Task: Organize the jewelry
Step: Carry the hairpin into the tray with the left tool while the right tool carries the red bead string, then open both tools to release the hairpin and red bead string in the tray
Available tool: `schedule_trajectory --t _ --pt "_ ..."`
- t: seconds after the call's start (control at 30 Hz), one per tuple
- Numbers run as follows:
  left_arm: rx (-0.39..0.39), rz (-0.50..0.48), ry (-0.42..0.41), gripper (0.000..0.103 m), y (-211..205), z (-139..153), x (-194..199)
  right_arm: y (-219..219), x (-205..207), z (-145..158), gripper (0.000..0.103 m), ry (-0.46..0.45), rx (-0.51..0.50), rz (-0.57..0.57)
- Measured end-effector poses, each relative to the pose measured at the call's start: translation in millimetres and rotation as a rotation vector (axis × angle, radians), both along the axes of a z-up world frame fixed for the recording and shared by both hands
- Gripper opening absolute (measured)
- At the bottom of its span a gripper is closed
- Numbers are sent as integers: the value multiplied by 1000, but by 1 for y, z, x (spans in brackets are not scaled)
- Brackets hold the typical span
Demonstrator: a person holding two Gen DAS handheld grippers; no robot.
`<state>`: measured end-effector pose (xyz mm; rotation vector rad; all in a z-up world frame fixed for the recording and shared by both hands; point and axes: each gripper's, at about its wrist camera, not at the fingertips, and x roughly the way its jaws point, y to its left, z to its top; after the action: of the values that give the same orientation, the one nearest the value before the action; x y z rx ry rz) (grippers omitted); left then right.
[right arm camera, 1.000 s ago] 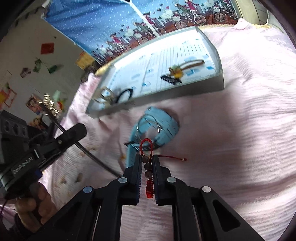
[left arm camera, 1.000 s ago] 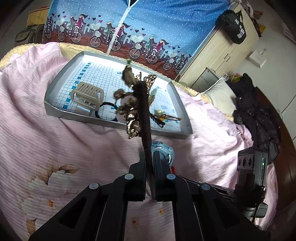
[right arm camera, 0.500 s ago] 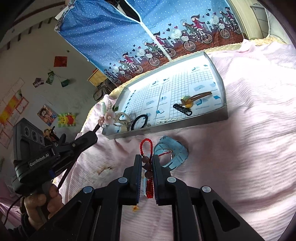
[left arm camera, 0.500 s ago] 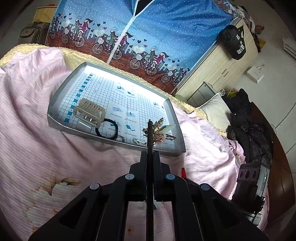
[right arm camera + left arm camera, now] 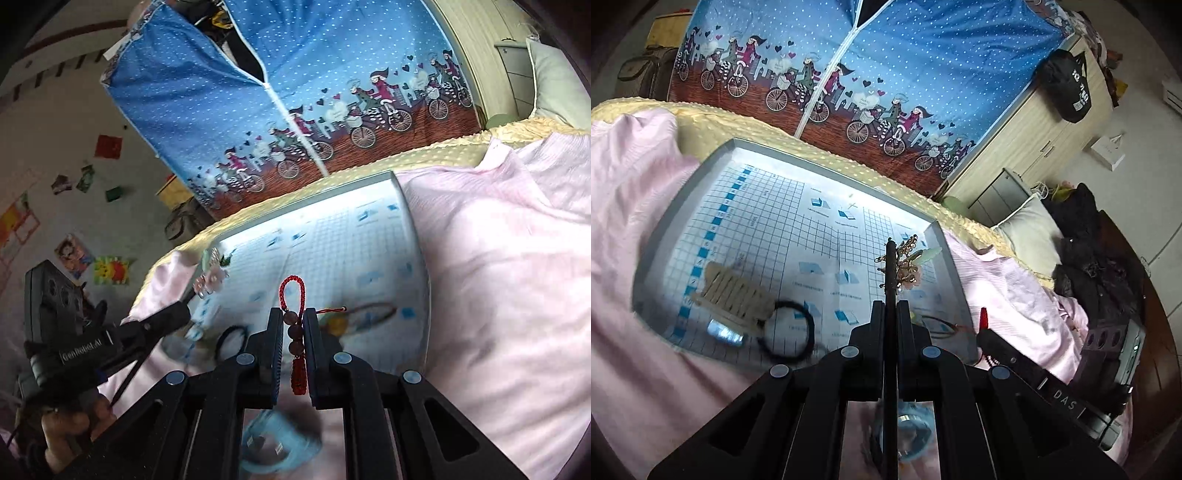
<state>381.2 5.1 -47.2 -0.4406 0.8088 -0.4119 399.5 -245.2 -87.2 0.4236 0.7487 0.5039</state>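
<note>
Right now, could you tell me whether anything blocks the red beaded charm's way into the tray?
Nothing visible does. The right gripper holds the red beaded charm just before the tray; bare grid lies ahead, the black hair tie off left.

Daylit, moderately bright, light cool and diffuse. Strong glare along far inner wall of tray [image 5: 827, 177] — grid print washed out there; same white band in right view [image 5: 310, 214]. Heavy fisheye bending, dark vignette at all corners. Motion blur on comb [image 5: 733, 293] and hair tie [image 5: 788, 330] — blue watch [image 5: 277, 448] smeared, unfocused. Gripper bodies near-black, detail lost.
</note>
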Motion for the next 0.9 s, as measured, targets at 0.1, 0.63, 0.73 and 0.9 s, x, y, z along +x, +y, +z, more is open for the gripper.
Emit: schedule_trajectory --t 0.1,0.63,0.73,0.9 --pt "12 1 18 3 -4 -18 20 0 12 -11 11 14 -19 -10" --pt "40 66 84 24 13 -36 33 -12 11 -21 46 42 -79 -65" --pt "70 101 29 55 11 -19 19 -14 4 -8 62 4 -91 -80" --pt "196 118 -120 95 3 16 -20 -16 -17 19 87 -87 -108 -103"
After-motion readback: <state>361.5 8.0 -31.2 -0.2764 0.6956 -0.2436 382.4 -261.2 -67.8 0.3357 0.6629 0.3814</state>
